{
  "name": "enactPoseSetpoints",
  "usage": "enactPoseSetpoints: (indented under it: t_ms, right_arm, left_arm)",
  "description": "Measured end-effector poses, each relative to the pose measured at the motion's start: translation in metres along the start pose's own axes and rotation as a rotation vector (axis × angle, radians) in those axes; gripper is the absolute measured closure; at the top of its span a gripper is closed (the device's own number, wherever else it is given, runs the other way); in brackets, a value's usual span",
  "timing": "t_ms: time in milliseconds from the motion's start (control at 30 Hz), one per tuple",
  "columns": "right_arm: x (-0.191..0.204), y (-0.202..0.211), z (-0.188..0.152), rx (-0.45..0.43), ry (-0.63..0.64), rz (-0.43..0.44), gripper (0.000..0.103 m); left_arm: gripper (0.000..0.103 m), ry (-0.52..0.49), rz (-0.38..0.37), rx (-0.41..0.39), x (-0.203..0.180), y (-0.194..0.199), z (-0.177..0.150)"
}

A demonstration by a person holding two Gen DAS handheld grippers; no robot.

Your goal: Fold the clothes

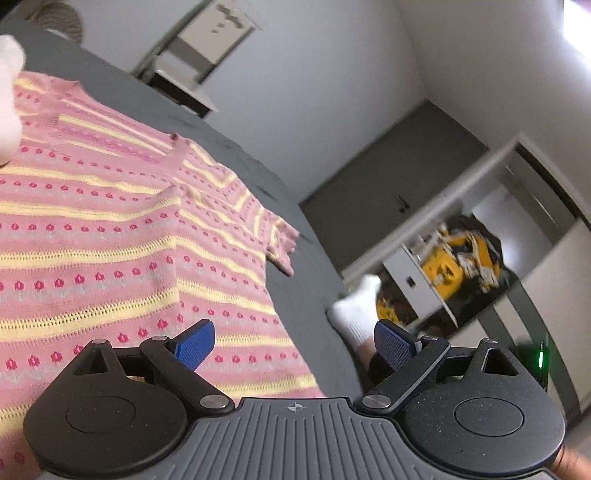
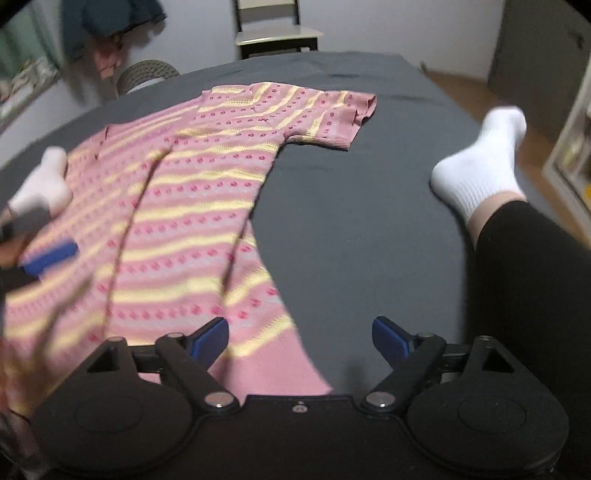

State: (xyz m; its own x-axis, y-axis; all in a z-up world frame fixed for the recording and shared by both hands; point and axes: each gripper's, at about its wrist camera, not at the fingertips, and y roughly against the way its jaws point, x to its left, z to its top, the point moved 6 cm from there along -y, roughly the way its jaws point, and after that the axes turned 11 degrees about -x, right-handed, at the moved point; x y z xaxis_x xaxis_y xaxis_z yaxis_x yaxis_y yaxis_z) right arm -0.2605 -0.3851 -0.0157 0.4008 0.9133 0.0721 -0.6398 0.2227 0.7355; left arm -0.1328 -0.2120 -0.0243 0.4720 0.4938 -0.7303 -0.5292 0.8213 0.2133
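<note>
A pink knit top (image 2: 192,206) with yellow stripes and red dots lies flat on a dark grey sheet (image 2: 354,221), one short sleeve (image 2: 340,114) spread toward the far right. My right gripper (image 2: 301,339) hovers open over the top's near hem corner, nothing between its blue pads. In the left wrist view the same top (image 1: 110,236) fills the left side, and my left gripper (image 1: 293,345) stands open above its hem edge, holding nothing. The left gripper's blue pad (image 2: 48,258) shows blurred at the left edge of the right wrist view.
A person's foot in a white sock (image 2: 484,158) and a black-clad leg (image 2: 524,280) rest on the sheet at the right. Another white-socked foot (image 2: 44,181) lies on the top's left side. A chair (image 2: 275,29) stands beyond the far edge, shelving with a yellow toy (image 1: 454,266) to the side.
</note>
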Motion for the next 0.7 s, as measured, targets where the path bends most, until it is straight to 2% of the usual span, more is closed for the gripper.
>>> enactPoseSetpoints:
  t_ms: [33,133,267,367,433,533,633,700]
  right_arm:
    - [-0.002,-0.002,-0.004,0.008,0.005,0.021,0.034]
    - [-0.006,-0.007,-0.017,0.033,0.021,0.085,0.050]
    - [-0.016,-0.013,-0.022,0.058,-0.027,0.130,0.052]
    - [-0.023,-0.023,-0.028,0.085,-0.081,0.145,0.075]
    - [-0.019,-0.026,-0.029,0.084,-0.095,0.183,0.097]
    - [0.006,-0.012,-0.023,0.017,-0.048,0.272,0.097]
    - [0.056,0.014,-0.022,-0.074,0.075,0.406,0.097]
    - [0.089,0.018,-0.030,-0.076,0.145,0.456,0.097]
  left_arm:
    - [0.010,0.003,0.015,-0.011,-0.001,0.000,0.003]
    - [0.010,-0.010,0.062,-0.041,-0.006,0.006,0.012]
    - [0.010,-0.015,0.056,-0.035,-0.012,0.011,0.011]
    - [0.010,-0.057,0.037,-0.002,-0.015,0.010,0.001]
    - [0.010,-0.080,0.025,0.022,-0.017,0.008,-0.006]
    - [0.010,-0.041,0.031,0.035,-0.012,0.006,-0.011]
    - [0.010,-0.004,0.045,0.025,-0.005,0.008,-0.009]
    - [0.010,-0.006,0.064,0.013,0.001,0.010,-0.005]
